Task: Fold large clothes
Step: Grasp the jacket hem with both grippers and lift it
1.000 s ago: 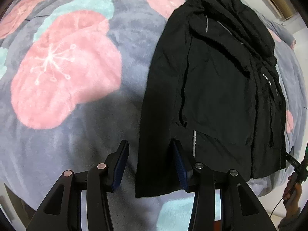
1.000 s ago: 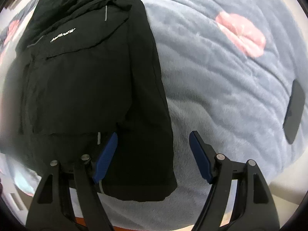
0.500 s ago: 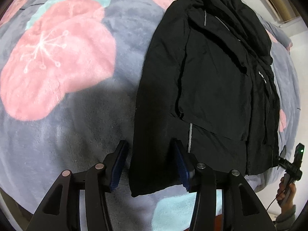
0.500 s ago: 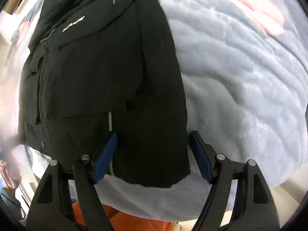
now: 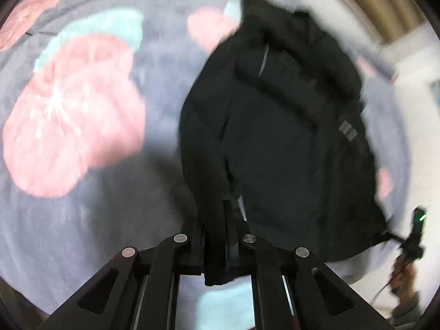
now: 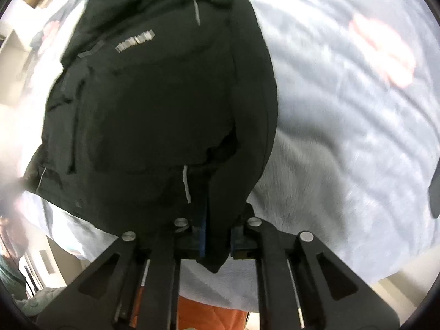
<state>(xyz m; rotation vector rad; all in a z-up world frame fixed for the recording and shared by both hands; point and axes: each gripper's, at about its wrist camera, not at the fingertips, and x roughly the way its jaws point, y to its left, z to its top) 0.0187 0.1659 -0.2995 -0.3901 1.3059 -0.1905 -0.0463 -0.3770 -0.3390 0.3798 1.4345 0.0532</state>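
Observation:
A black jacket [image 5: 288,126] with small reflective strips and a white chest logo lies on a grey fleece blanket with pink and teal flowers. My left gripper [image 5: 217,220] is shut on the jacket's near hem corner, which bunches between the jaws. In the right wrist view the jacket [image 6: 154,104] fills the left half. My right gripper [image 6: 217,228] is shut on the other near hem corner, with cloth hanging below the jaws. The near hem is lifted off the blanket.
The blanket [image 5: 82,206] spreads wide to the left of the jacket and to its right in the right wrist view [image 6: 343,137]. A dark flat object [image 6: 434,192] lies at the right edge. The other gripper [image 5: 415,231] shows at the bed's right edge.
Both grippers were open over the jacket's near hem corners; now both have shut on them and the hem is rising. The views are blurred with motion.

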